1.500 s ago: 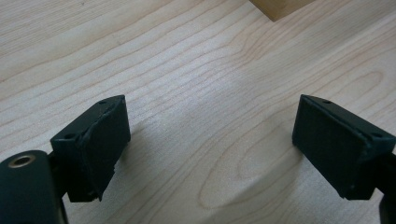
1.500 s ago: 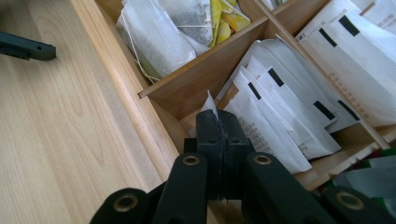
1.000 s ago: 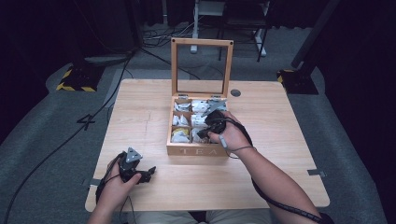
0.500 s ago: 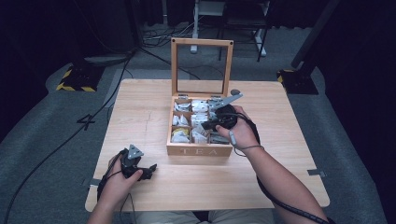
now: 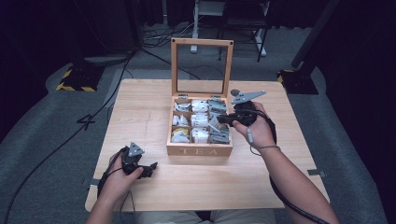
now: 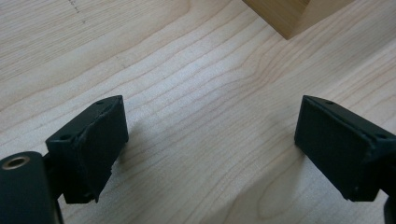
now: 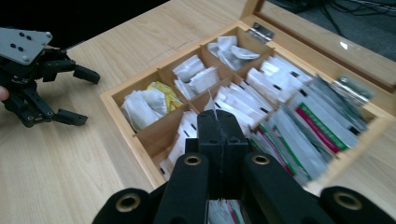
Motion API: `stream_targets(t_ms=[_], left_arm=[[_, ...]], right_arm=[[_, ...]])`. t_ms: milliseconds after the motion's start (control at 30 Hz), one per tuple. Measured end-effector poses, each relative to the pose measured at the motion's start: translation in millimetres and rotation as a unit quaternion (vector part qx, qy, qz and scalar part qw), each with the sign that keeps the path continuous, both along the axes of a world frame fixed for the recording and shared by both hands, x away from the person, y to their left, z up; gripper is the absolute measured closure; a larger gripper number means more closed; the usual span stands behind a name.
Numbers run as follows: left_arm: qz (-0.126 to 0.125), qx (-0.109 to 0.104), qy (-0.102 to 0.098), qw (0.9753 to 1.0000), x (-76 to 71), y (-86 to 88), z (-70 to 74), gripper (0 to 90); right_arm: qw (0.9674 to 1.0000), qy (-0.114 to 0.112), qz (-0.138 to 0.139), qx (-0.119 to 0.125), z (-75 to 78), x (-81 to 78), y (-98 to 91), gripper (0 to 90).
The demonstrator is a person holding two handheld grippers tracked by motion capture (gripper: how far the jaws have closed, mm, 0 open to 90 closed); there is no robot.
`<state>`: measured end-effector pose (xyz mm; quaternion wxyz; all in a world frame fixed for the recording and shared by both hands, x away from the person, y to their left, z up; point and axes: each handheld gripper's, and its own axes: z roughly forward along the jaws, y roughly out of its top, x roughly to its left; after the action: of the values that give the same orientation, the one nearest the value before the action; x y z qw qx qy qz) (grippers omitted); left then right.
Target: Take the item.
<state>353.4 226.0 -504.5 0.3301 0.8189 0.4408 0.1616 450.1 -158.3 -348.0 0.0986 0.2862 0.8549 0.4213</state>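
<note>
Wooden box (image 5: pixel 200 150) front reads, seemingly, "TEA"

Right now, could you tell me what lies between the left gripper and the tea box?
Only bare wooden table; the high view shows nothing between the left gripper and the tea box.

The right hand-held gripper (image 7: pixel 217 122) has its jaws pressed together on a thin tea bag (image 7: pixel 214 103), above the open wooden tea box (image 7: pixel 120 115) of packets. The left hand-held gripper (image 7: pixel 74 95) rests on the wooden surface (image 7: pixel 60 168), jaws apart.
</note>
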Motion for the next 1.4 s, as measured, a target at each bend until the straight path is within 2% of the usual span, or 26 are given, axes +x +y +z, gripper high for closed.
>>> stream_targets(t_ms=[433, 733, 833, 1067, 1400], left_arm=[[0.001, -0.001, 0.001, 1.0, 1.7, 0.9, 0.1, 10.8], [0.002, 0.0, 0.001, 1.0, 3.4, 1.2, 0.0, 10.3], [0.002, -0.001, 0.001, 1.0, 3.4, 1.1, -0.1, 10.3], [0.001, -0.001, 0.0, 1.0, 3.4, 1.1, -0.1, 10.3], [0.001, 0.002, -0.001, 1.0, 3.6, 1.1, -0.1, 10.2]], right_arm=[[0.9976, -0.014, -0.067, 0.002, 7.4, 5.3, -58.2, 90.0], [0.9923, -0.017, -0.123, 0.001, 8.6, 10.9, -98.6, 90.0], [0.9908, -0.018, -0.134, -0.001, 7.3, 12.7, -108.3, 90.0], [0.9864, -0.015, -0.163, -0.002, -0.9, 18.3, -129.5, 90.0], [0.9803, 0.007, -0.197, 0.004, -22.6, 27.1, -154.5, 90.0]])
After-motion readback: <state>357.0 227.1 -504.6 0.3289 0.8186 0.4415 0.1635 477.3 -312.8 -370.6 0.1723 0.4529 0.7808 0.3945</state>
